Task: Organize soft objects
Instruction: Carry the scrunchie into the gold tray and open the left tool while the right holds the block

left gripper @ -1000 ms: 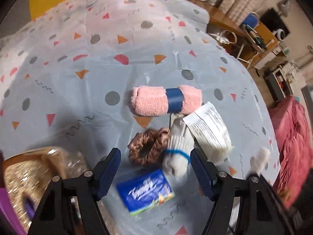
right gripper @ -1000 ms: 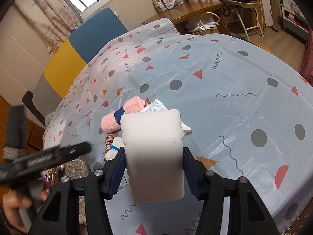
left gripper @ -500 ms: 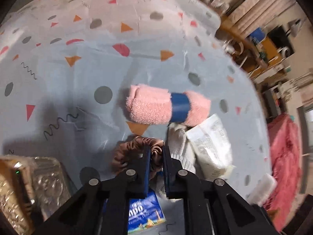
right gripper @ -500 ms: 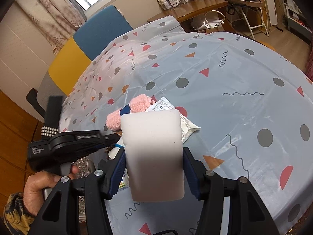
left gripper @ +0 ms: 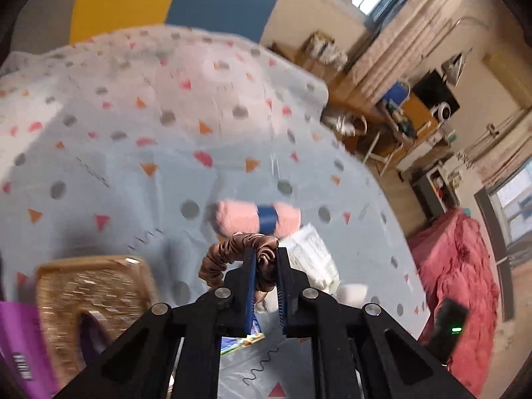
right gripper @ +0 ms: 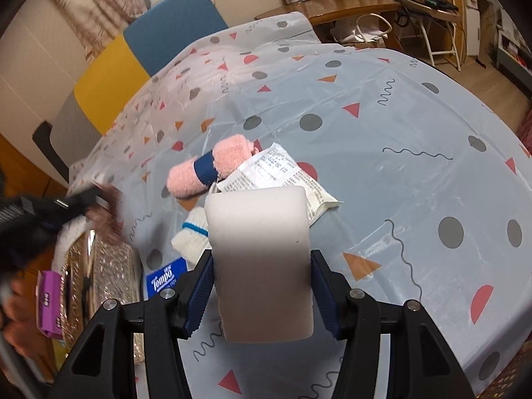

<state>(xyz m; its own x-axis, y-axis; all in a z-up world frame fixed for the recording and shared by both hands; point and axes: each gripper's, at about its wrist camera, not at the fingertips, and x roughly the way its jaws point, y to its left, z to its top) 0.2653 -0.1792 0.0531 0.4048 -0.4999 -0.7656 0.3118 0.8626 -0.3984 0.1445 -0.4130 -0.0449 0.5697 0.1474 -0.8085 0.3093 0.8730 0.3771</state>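
Note:
My left gripper [left gripper: 266,259] is shut on a brown satin scrunchie [left gripper: 229,252] and holds it lifted above the table. Beyond it lie a pink rolled towel with a blue band [left gripper: 256,219] and a white printed packet [left gripper: 312,249]. In the right wrist view my right gripper [right gripper: 261,286] is shut on a white sponge block [right gripper: 261,259]. Past the sponge I see the pink towel [right gripper: 212,166], the packet [right gripper: 279,173], a white sock with a blue stripe [right gripper: 191,236] and a blue tissue pack [right gripper: 164,277]. The left gripper [right gripper: 84,199] shows blurred at the left with the scrunchie [right gripper: 108,214].
A gold glittery basket [left gripper: 89,296] with a purple pack [right gripper: 50,302] stands at the near left of the table. The patterned tablecloth [right gripper: 382,153] covers the table. A yellow and blue chair [right gripper: 146,50] stands behind; a red blanket [left gripper: 462,266] lies to the right.
My left gripper closed on the scrunchie and lifted it off the table, moving up and toward the basket. The right gripper kept still with the sponge.

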